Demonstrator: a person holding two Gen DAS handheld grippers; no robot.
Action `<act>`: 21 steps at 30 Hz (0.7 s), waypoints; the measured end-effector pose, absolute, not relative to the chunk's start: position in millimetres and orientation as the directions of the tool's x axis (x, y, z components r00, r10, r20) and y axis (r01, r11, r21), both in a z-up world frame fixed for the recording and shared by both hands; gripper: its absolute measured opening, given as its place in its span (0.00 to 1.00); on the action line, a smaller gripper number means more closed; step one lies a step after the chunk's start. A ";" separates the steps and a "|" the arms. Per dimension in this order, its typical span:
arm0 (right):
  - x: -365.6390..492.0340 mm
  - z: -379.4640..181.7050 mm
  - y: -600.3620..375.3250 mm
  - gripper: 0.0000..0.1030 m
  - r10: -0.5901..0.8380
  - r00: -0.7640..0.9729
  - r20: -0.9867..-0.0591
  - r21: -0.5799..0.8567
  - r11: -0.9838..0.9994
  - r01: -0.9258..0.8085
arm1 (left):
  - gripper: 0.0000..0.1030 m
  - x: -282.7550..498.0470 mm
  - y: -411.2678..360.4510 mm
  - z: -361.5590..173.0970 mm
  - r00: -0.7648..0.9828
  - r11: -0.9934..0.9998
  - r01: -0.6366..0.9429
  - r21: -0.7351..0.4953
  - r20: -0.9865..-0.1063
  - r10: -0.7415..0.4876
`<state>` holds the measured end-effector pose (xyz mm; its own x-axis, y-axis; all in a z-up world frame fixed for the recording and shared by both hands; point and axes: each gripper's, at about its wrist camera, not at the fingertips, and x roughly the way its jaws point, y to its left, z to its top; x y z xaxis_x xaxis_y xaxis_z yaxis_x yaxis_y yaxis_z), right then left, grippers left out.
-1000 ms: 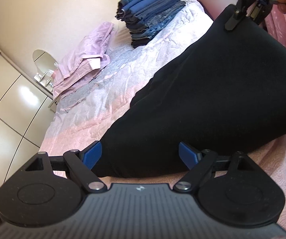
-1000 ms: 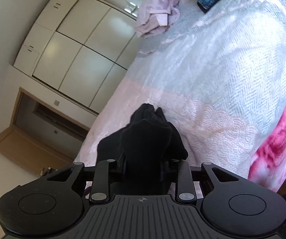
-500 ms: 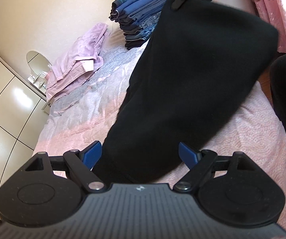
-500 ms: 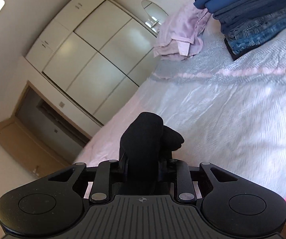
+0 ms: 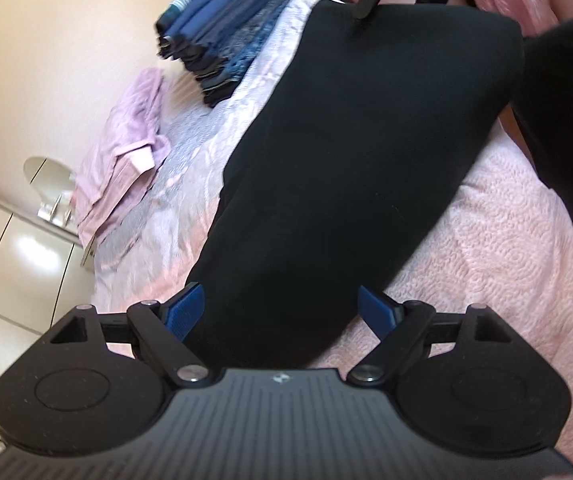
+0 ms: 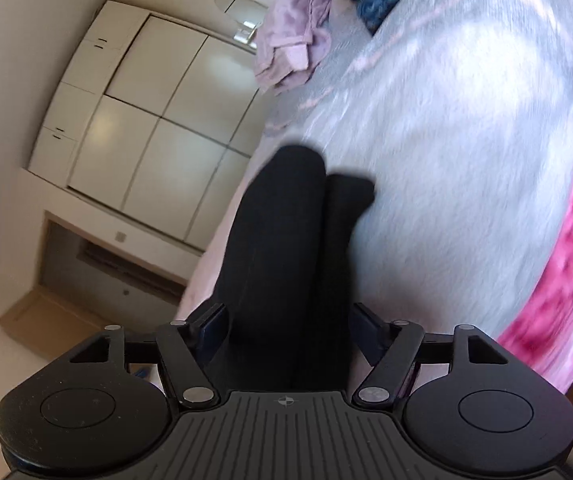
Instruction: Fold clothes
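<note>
While the black garment (image 5: 366, 152) lies between both spread claws, the right claw (image 6: 290, 328) having just been opened, its upper edge should be laid flat on the bed (image 5: 498, 248).

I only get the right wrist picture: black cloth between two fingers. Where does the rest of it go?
Observer: The right gripper, whose jaws have just been opening around the cloth, is at the far end of a black garment spread over the pink bedspread.
Operator: What is at the other end?
Observer: The left gripper, open, with the garment's end between its blue pads.
Operator: The blue pile is cut off for me.
Observer: It is a stack of folded blue clothes with a striped piece on top.
</note>
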<state>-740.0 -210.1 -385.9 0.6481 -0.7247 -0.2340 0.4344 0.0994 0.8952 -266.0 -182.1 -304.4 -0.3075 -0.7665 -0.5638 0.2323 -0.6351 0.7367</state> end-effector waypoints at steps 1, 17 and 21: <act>-734.7 -390.6 -205.0 0.74 -0.721 0.656 -0.223 0.901 0.104 0.421 | 0.80 -267.7 -184.3 -302.9 -0.316 -0.647 0.242 0.723 -0.572 -0.757; -736.9 -374.2 -230.2 0.30 -0.693 0.713 -0.103 0.960 0.119 0.254 | 0.80 -316.7 -201.8 -280.8 -0.450 -0.797 0.356 0.488 -0.657 -0.604; -744.4 -306.4 -254.9 0.29 -0.686 0.716 -0.128 0.924 0.180 0.337 | 0.79 -336.4 -202.5 -261.5 -0.503 -0.780 0.401 0.480 -0.597 -0.625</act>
